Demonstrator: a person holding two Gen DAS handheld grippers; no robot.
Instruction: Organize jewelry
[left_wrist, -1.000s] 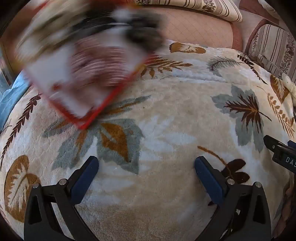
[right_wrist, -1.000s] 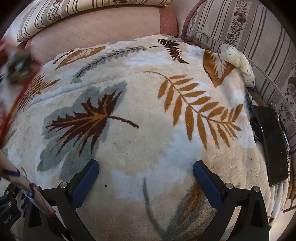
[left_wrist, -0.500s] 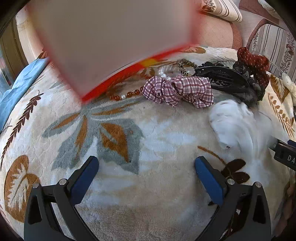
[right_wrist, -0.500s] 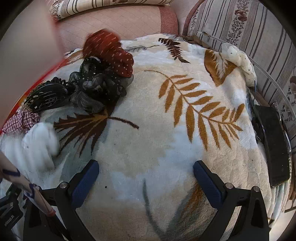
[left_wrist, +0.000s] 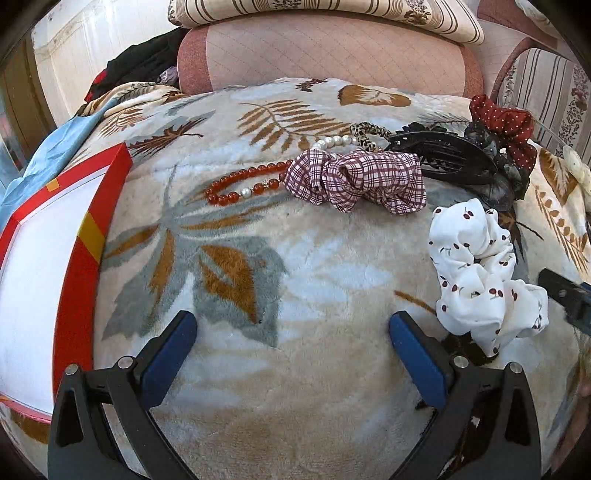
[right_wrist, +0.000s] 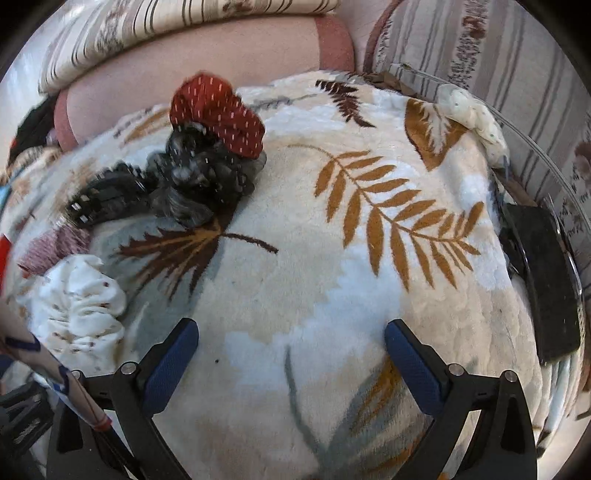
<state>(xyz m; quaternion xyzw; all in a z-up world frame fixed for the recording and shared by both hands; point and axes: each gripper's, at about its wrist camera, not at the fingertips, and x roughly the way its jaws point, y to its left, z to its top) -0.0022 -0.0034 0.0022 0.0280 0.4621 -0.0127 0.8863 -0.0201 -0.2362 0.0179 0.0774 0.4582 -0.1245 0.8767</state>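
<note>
Accessories lie scattered on a leaf-patterned blanket (left_wrist: 295, 266). In the left wrist view: a red bead bracelet (left_wrist: 240, 184), a pearl string (left_wrist: 334, 142), a plaid scrunchie (left_wrist: 358, 181), a leopard hair tie (left_wrist: 367, 133), a black claw clip (left_wrist: 443, 158), a dark scrunchie (left_wrist: 495, 147), a red dotted scrunchie (left_wrist: 506, 125) and a white cherry scrunchie (left_wrist: 480, 273). A red box (left_wrist: 55, 258) with a white inside lies at the left. My left gripper (left_wrist: 293, 350) is open and empty, near of them. My right gripper (right_wrist: 291, 354) is open and empty; the red scrunchie (right_wrist: 218, 114), dark scrunchie (right_wrist: 199, 177), clip (right_wrist: 103, 195) and white scrunchie (right_wrist: 77, 306) lie to its left.
A black phone (right_wrist: 543, 280) lies at the blanket's right edge. A cream dotted scrunchie (right_wrist: 472, 114) sits at the far right by striped cushions (right_wrist: 498, 55). A pink sofa back (left_wrist: 325, 48) and dark clothes (left_wrist: 144, 62) are behind. Blue cloth (left_wrist: 40, 155) lies at the left.
The red box was tipped over the blanket and spilled the accessories out. It now lies at the left, emptied. Both grippers stayed open and in place.
</note>
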